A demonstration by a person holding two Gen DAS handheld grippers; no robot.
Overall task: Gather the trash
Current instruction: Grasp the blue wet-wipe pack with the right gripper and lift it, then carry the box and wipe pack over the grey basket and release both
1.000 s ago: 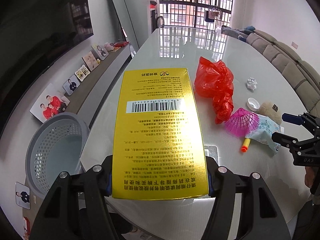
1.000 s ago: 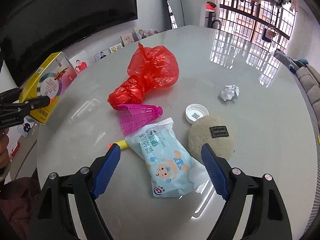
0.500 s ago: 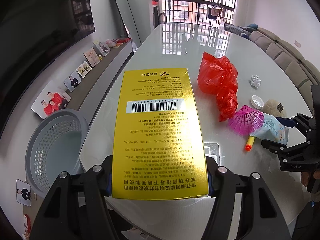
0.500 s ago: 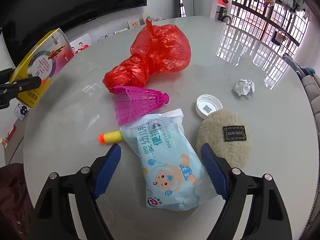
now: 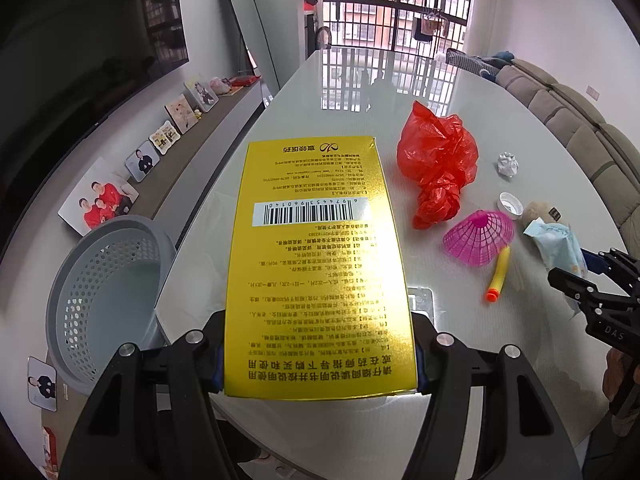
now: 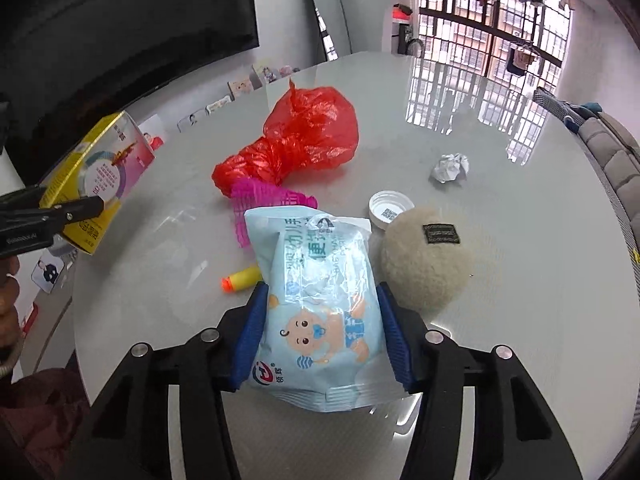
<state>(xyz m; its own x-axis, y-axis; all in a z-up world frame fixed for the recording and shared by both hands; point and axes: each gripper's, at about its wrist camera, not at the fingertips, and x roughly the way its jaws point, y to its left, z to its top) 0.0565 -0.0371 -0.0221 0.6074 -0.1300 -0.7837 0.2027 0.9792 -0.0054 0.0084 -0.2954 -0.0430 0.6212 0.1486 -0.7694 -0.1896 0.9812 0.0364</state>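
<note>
The right tongs (image 6: 322, 336) are closing around the wipes packet (image 6: 320, 312) beside the shuttlecock (image 6: 264, 204), and its slippery film is risking slipping, while the left tongs (image 5: 318, 356) are pinching the yellow box (image 5: 316, 264).

A gold box (image 5: 318, 264) is held above the worktop edge; a pale blue wipes pack (image 6: 320, 312) sits between closing blue pads; a red bag (image 6: 296, 140), pink shuttlecock (image 5: 480, 236) and paper ball (image 6: 450, 168) lie nearby

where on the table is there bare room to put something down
Bare table lies beyond the red bag and crumpled paper, toward the window. Another free strip runs between the yellow box and the red bag. It is crowded around the wipes pack: pink shuttlecock, foam dart, white cap, wool pad.
</note>
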